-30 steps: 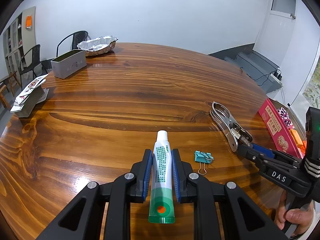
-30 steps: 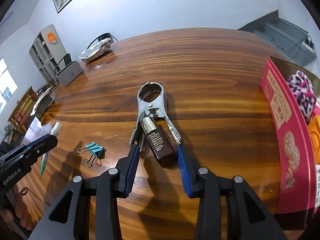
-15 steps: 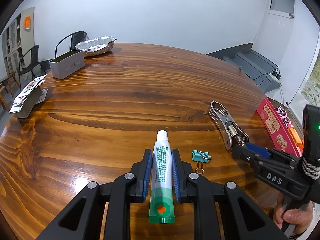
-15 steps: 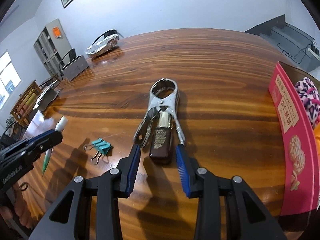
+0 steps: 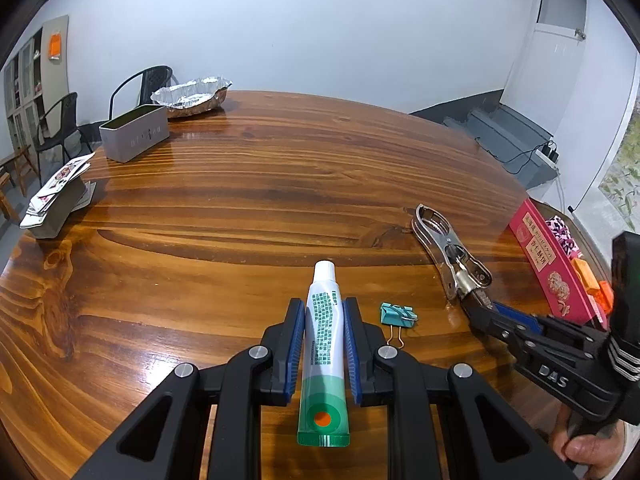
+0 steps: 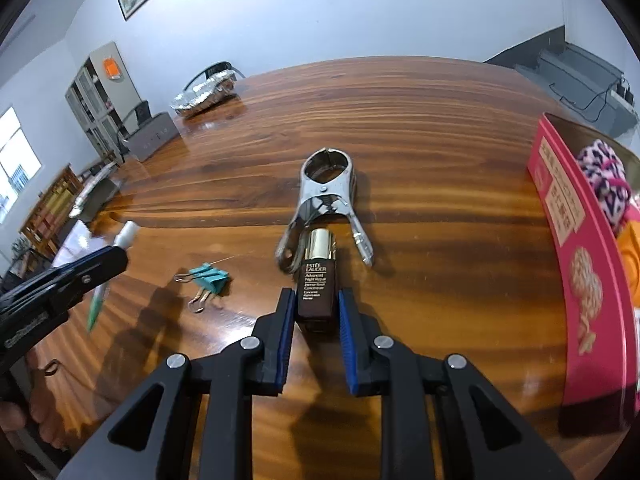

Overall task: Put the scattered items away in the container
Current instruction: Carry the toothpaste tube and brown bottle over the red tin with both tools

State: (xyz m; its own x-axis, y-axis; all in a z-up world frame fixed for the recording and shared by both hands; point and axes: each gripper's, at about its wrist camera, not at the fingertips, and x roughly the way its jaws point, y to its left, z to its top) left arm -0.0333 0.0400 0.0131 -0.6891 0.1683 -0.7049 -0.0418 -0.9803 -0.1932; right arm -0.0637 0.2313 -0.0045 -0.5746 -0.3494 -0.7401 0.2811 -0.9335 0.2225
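Left wrist view: left gripper point(image 5: 323, 334) is clamping a green-and-white tube point(image 5: 325, 344), cap pointing away, over the wooden table point(image 5: 240, 208). A teal binder clip point(image 5: 398, 315) is lying just right of it; a metal clamp point(image 5: 450, 254) is lying farther right, near the red box point(image 5: 550, 264).

Right wrist view: right gripper point(image 6: 314, 316) is pressing its pads, jaws just having closed, on a brown bottle point(image 6: 315, 284) whose gold cap is sitting between the clamp's handles. The box is standing at right.
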